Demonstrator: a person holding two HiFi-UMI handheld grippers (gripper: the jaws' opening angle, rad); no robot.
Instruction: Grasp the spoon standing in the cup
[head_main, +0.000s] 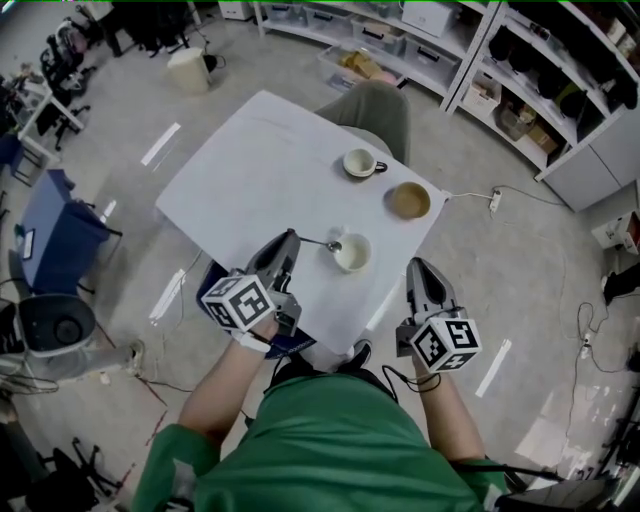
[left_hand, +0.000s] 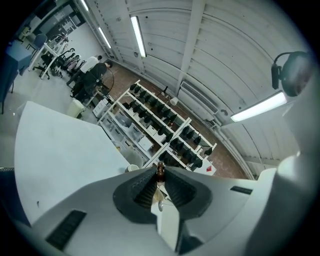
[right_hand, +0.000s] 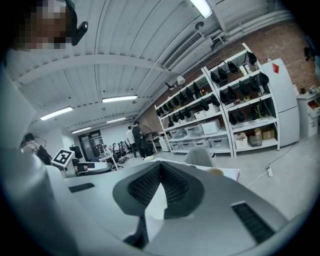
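Note:
A small white cup (head_main: 353, 253) stands near the front edge of the white table (head_main: 260, 170). The spoon (head_main: 322, 243) leans out to the left, with its bowl end at the cup's left rim. My left gripper (head_main: 293, 241) is shut on the spoon's handle just left of the cup. In the left gripper view the brown handle tip (left_hand: 160, 171) is pinched between the pads of the left gripper (left_hand: 160, 176). My right gripper (head_main: 418, 268) hovers right of the cup past the table's corner, shut and empty. The right gripper view shows the right gripper (right_hand: 160, 166) with its pads touching.
A white cup with a handle (head_main: 360, 163) and a brown bowl (head_main: 410, 200) stand farther back on the table's right side. A grey chair back (head_main: 375, 112) sits at the far edge. Shelving (head_main: 540, 90) lines the back right. A blue bin (head_main: 55, 230) stands on the left.

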